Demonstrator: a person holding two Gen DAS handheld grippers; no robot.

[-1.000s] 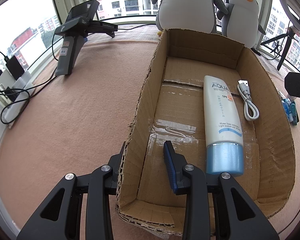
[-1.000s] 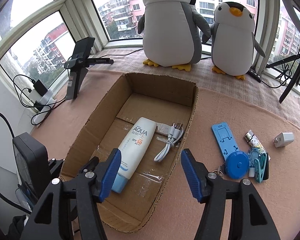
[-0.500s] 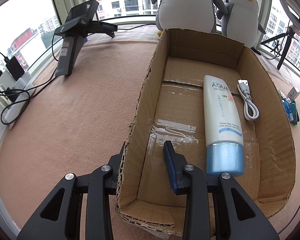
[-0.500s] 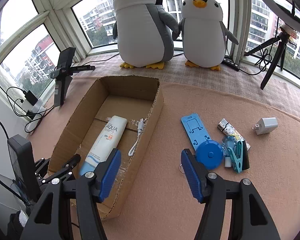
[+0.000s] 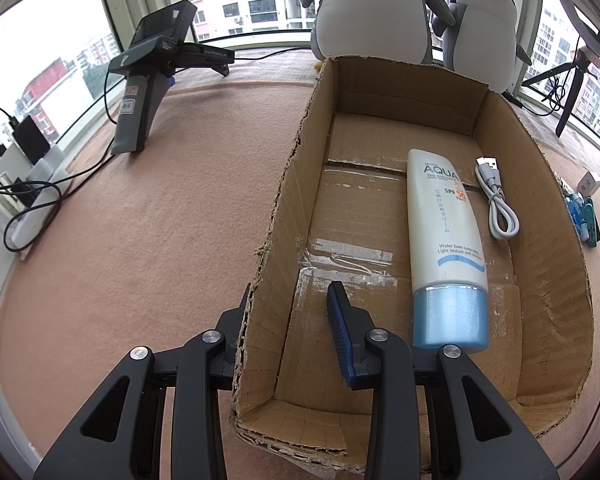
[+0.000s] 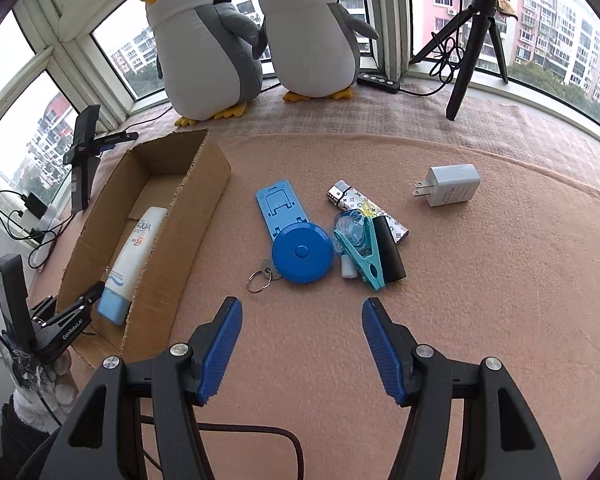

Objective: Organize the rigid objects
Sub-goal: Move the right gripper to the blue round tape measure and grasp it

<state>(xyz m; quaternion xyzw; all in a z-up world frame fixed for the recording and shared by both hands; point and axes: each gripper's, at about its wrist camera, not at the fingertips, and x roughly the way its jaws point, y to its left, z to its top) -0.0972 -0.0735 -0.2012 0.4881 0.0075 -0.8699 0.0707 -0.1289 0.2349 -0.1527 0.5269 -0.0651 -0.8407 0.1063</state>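
Charger (image 6: 449, 191) visible clearly from right only.

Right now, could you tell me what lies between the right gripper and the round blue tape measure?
Only bare pink cloth, seen from the right wrist, separates the right gripper from the tape measure.

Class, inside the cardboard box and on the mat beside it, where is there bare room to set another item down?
Free: the cardboard box floor between its gripped wall and the sunscreen tube, and the far end. Free mat surrounds the charger plug. Crowded: the cluster around the blue tape measure.
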